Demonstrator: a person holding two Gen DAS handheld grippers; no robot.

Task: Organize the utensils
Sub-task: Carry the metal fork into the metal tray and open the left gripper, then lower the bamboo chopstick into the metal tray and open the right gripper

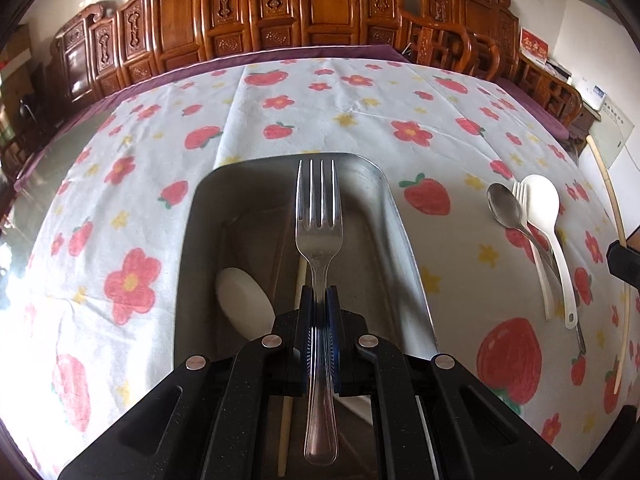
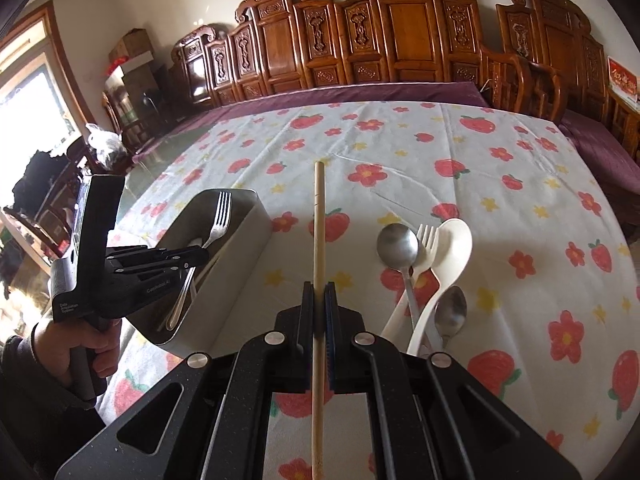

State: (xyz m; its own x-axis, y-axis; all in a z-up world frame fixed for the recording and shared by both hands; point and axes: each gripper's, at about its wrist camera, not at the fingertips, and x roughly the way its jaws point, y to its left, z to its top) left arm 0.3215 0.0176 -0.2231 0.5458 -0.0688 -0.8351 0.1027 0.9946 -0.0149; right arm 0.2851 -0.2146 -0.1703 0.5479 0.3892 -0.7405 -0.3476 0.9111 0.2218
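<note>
My left gripper is shut on a steel fork and holds it over the metal tray, tines pointing away. The tray holds a white spoon and a wooden chopstick. My right gripper is shut on another wooden chopstick, held above the tablecloth to the right of the tray. The left gripper with its fork also shows in the right wrist view.
Right of the tray lie a steel spoon, a white plastic fork, a large white spoon and a smaller steel spoon in a loose pile. Carved wooden chairs line the table's far edge.
</note>
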